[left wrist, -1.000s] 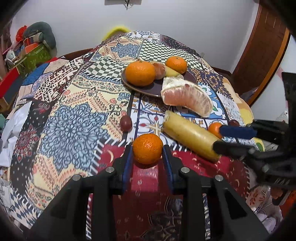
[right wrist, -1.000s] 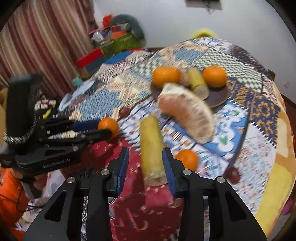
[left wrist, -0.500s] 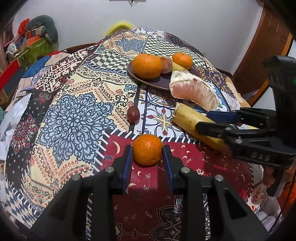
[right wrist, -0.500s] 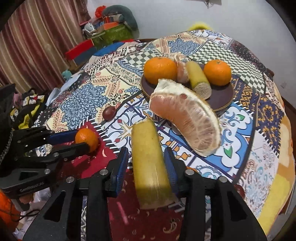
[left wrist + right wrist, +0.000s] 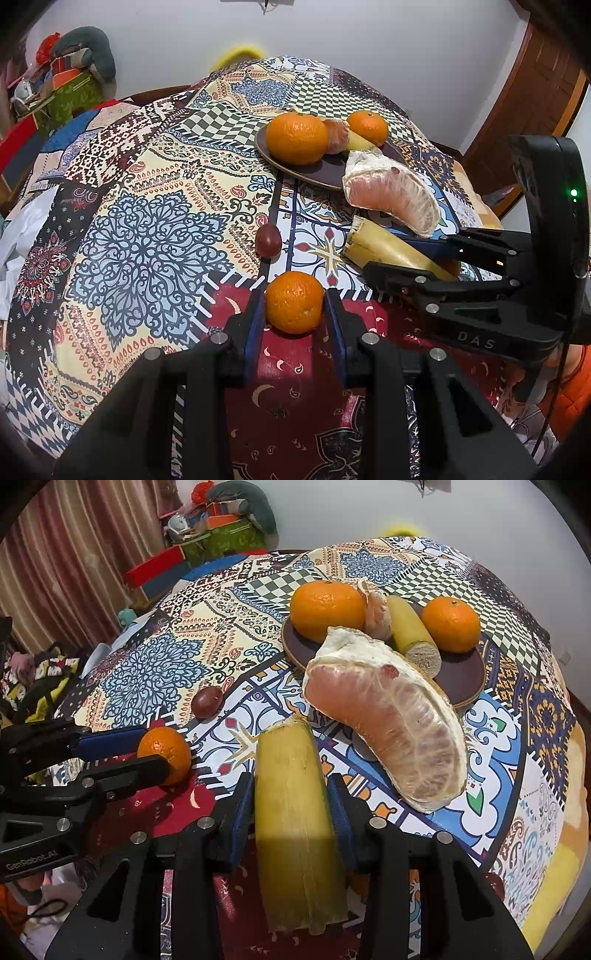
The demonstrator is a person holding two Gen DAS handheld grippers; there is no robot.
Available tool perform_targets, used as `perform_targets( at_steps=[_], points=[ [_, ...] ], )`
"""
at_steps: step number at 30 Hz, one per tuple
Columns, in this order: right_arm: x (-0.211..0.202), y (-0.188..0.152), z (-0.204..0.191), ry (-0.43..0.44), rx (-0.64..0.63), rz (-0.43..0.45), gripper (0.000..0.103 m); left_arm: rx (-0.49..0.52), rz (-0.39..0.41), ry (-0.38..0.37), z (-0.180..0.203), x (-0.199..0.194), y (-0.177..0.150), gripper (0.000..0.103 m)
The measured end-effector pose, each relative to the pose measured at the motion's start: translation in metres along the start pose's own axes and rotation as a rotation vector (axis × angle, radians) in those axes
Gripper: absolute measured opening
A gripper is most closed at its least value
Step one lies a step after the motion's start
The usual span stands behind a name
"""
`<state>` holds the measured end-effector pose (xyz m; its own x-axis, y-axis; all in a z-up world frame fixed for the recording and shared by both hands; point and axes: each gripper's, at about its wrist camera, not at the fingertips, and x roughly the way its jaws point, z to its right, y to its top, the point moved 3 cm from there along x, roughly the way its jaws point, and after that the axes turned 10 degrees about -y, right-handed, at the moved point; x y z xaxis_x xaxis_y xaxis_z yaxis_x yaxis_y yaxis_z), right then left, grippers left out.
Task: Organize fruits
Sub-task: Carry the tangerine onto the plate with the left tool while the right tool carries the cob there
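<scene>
Right wrist: right gripper (image 5: pixel 291 805) clamps banana piece (image 5: pixel 295 812) | left wrist: left gripper (image 5: pixel 294 314) grips mandarin (image 5: pixel 294 302)

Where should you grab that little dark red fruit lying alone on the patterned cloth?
Take the small dark red oval fruit across its narrow middle, coming from above. It lies alone on the patterned cloth, apart from the brown plate, so fingers probably fit either side.

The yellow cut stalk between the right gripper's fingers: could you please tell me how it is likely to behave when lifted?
The yellow stalk looks thick and fibrous, so probably stiff, not floppy. It is long, and the right gripper sits along one stretch, so the free end may dip. Its rounded sides could let it roll on the tablecloth if released.
</scene>
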<state>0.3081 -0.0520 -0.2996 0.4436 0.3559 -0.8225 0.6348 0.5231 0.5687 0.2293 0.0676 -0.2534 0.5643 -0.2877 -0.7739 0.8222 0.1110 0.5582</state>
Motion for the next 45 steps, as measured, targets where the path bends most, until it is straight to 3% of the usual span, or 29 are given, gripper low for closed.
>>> perform_targets(
  at_steps=[7, 13, 24, 33, 45],
  points=[
    [-0.029, 0.002, 0.007, 0.029, 0.048, 0.072, 0.035, 0.007, 0.026, 0.022, 0.001, -0.013, 0.009, 0.032],
    [-0.069, 0.009, 0.015, -0.007, 0.058, 0.187, 0.034, 0.016, 0.076, 0.017, 0.008, -0.028, 0.025, 0.032],
    [-0.104, 0.032, 0.043, -0.064, 0.115, 0.301, 0.034, 0.049, 0.154, -0.004, 0.024, -0.041, 0.062, 0.032],
    [-0.107, 0.034, 0.075, -0.107, 0.156, 0.313, 0.034, 0.060, 0.158, -0.013, 0.028, -0.027, 0.082, 0.032],
    [-0.078, 0.042, 0.109, -0.130, 0.178, 0.262, 0.034, 0.063, 0.119, -0.007, 0.024, 0.012, 0.102, 0.032]
  ],
)
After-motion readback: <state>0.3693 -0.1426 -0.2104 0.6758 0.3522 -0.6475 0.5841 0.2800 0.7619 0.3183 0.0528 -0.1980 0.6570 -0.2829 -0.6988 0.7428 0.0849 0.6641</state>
